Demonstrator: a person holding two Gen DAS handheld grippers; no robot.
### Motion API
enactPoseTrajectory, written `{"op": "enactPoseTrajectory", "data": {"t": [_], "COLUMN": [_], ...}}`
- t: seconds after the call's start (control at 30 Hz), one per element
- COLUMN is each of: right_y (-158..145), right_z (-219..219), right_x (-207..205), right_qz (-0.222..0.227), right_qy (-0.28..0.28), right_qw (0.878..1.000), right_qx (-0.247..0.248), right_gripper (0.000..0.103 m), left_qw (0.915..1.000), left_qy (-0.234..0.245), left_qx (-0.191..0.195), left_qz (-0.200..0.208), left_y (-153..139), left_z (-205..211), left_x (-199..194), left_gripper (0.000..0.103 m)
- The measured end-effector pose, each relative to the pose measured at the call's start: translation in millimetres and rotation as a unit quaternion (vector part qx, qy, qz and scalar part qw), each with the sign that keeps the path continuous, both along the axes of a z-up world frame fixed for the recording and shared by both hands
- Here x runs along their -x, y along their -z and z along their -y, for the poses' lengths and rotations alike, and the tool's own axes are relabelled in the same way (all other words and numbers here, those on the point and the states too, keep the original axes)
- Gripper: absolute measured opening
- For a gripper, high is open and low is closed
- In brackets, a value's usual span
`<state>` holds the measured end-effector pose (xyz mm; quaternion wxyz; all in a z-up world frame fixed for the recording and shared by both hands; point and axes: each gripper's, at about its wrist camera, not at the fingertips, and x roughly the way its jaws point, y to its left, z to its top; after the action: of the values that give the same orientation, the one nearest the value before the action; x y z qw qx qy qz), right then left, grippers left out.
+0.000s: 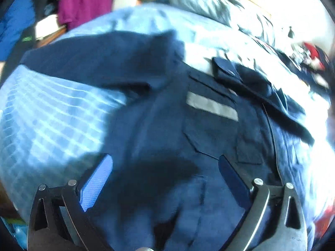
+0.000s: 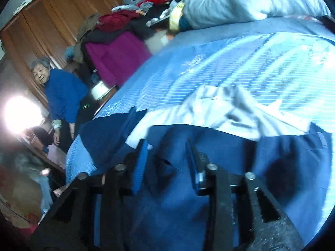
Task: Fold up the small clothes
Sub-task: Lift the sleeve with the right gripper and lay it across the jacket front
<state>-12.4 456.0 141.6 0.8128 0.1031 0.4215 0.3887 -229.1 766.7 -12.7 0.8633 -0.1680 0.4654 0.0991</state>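
We have a dark blue shirt (image 1: 188, 129) lying on the bed (image 1: 52, 115), spread over the blue checked cover. In the left view it fills the centre, w/ one sleeve (image 1: 94, 62) going out to 10 o'clock and the collar (image 1: 251, 83) at about 2 o'clock. A grey strip (image 1: 211, 105) sits above the chest pocket.

We judge the cloth soft and light but a bit thick, so it will drape and keep creases. Best hold is at a seam, the sleeve end or the hem, not the loose middle.

Our left gripper (image 1: 165, 167) hovers low over the shirt front, fingers spread wide, holding nothing. Our right gripper (image 2: 165, 156) points down at the blue cloth near 6 o'clock; its fingers are half apart, w/ cloth between them, but we cannot tell if they pinch it. A white garment (image 2: 219, 113) lies just beyond.
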Motion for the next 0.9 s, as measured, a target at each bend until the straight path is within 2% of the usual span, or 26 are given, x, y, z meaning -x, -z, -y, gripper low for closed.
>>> {"op": "enactPoseTrajectory", "data": {"t": [0.07,0.17,0.27,0.3,0.33,0.37,0.4,0.5,0.7,0.83,0.9], "right_y": [1,20,67,86,102,101,96,89,94,94,96], "right_z": [41,109,147,145,134,124,117,114,120,135,143], "right_x": [2,16,30,36,49,63,71,76,86,98,103], "right_qz": [0.003,-0.006,-0.074,-0.101,-0.109,-0.075,-0.055,-0.065,-0.067,-0.086,-0.095], "right_qy": [0.041,0.123,0.159,0.147,0.119,0.104,0.09,0.08,0.095,0.118,0.127], "right_qw": [0.999,0.992,0.984,0.983,0.984,0.987,0.989,0.992,0.992,0.989,0.987], "right_qx": [-0.007,0.017,0.04,0.051,0.075,0.092,0.101,0.066,0.048,0.027,0.015], "right_gripper": [0.033,0.033,0.032,0.031,0.03,0.032,0.043,0.044,0.045,0.046,0.049], "left_qw": [0.9996,0.9982,0.9968,0.9963,0.9959,0.9955,0.9952,0.9949,0.9944,0.998,0.9993], "left_qy": [-0.021,-0.047,-0.067,-0.074,-0.08,-0.085,-0.089,-0.092,-0.103,-0.059,-0.028], "left_qx": [-0.009,-0.022,-0.029,-0.028,-0.027,-0.026,-0.025,-0.024,-0.016,-0.013,-0.017], "left_qz": [0.015,0.029,0.031,0.032,0.033,0.034,0.034,0.034,0.015,0.016,0.019], "left_y": [-12,-27,-34,-35,-37,-38,-39,-42,-39,-44,-46], "left_z": [-15,-39,-61,-66,-69,-74,-76,-79,-85,-63,-44], "left_x": [10,21,24,25,26,27,28,32,41,33,24], "left_gripper": [0.101,0.101,0.101,0.101,0.101,0.101,0.101,0.101,0.101,0.101,0.101]}}
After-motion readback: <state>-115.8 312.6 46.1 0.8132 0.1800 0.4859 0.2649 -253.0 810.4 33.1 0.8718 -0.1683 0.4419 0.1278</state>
